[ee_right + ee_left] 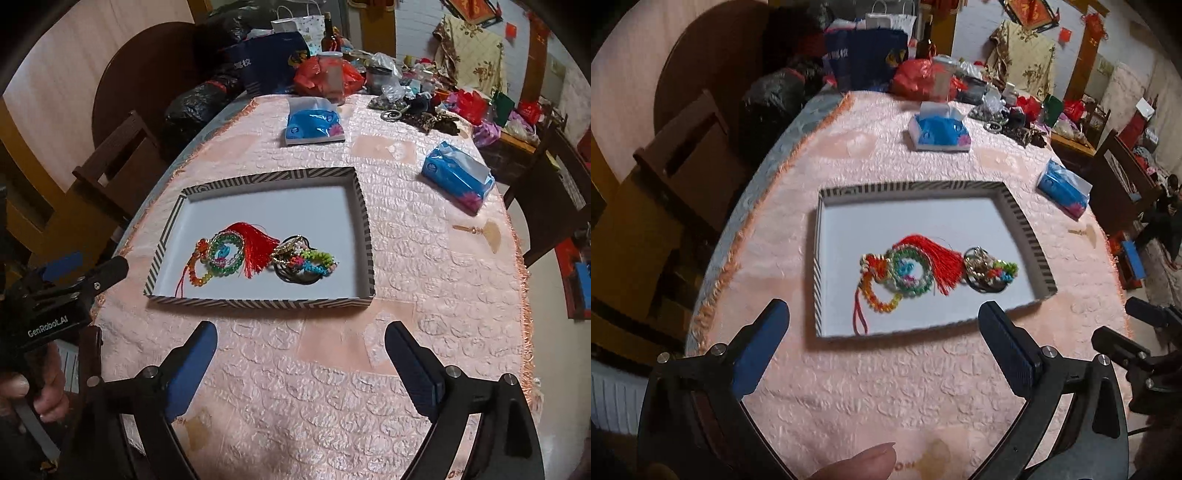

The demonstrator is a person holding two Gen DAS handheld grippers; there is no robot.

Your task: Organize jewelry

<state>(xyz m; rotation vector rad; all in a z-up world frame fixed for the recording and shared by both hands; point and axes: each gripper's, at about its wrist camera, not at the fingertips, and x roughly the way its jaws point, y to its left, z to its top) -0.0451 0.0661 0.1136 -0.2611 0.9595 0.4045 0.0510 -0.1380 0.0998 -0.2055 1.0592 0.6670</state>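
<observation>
left gripper [882, 314] and right gripper [301, 334]: fingers spread wide, holding nothing, both just short of the striped tray [364, 206]. inside the tray lie a red tassel charm [255, 242] with beaded rings, and right of it multicolour bracelets [306, 260] over black bands
</observation>
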